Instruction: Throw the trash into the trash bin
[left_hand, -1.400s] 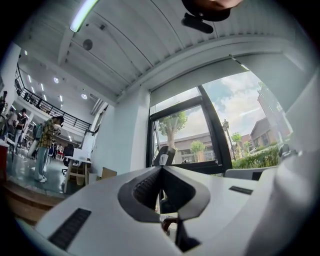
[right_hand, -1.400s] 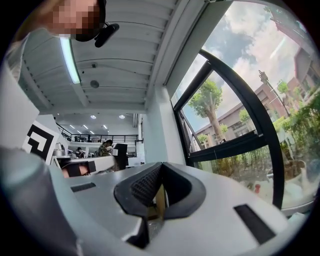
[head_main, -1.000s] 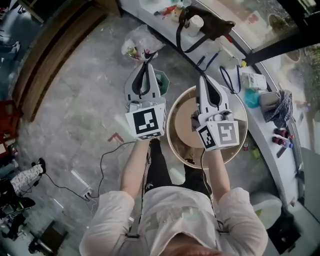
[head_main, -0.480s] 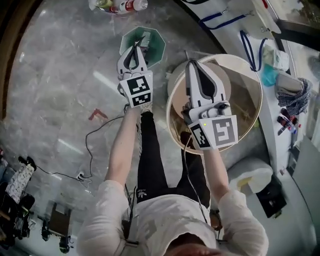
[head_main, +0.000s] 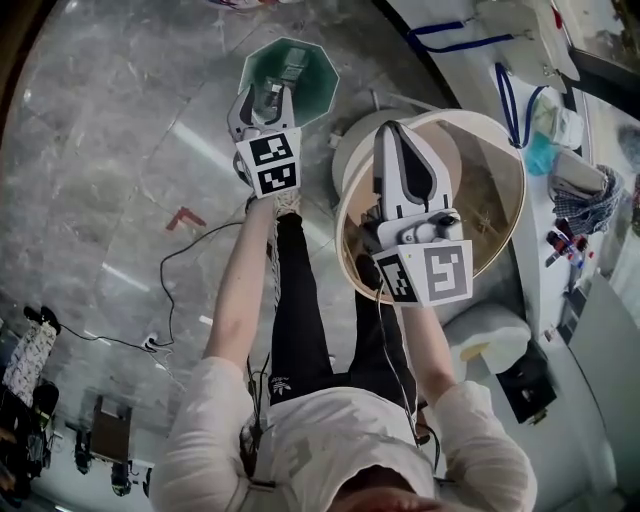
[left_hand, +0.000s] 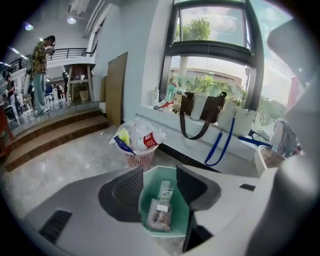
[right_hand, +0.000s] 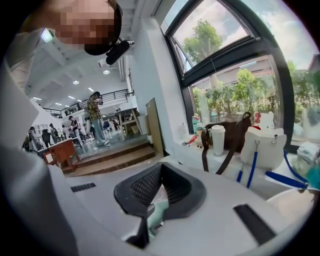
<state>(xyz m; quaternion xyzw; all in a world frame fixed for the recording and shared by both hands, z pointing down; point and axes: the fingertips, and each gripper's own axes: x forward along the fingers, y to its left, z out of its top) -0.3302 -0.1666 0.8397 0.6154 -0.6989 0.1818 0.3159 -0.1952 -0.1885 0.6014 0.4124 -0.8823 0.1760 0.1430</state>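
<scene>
Trash packet (left_hand: 159, 214) inside green bin (left_hand: 148, 200), directly beneath left gripper (left_hand: 160, 170), jaws just opened apart, clamping nothing

left claw (left_hand: 160, 172), jaws just opened, empty above packet (left_hand: 159, 215) in green bin (left_hand: 180, 212).

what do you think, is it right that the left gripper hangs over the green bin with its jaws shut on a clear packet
Not quite. The left gripper does hang over the green bin, but its jaws stand apart and have just been opening, with nothing between the pads. The clear packet lies down in the bin. The left gripper view shows it.
</scene>
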